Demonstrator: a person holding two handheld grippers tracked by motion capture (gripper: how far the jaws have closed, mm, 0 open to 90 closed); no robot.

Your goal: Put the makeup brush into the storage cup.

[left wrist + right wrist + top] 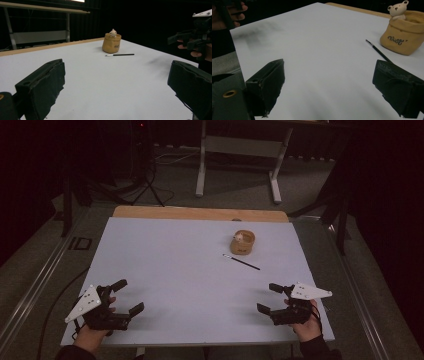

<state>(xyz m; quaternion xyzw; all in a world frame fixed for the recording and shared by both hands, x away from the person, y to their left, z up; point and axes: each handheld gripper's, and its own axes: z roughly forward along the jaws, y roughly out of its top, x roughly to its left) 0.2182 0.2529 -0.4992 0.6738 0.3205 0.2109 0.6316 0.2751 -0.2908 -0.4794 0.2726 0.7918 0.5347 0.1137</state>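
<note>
The brush [241, 262] lay flat on the white table [175, 270], just in front of the tan pot [242, 243], its long axis slanting, pale tip toward the far left. Well apart from it, the left gripper [126, 296] and right gripper [267, 297] stood open and empty.

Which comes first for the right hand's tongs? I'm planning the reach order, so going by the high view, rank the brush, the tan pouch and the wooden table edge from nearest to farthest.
From the right tongs, in the high view:
1. brush, lying just up and left of them on the white sheet.
2. tan pouch, standing just beyond the brush, with a small bear inside.
3. wooden table edge, along the far side.
</note>
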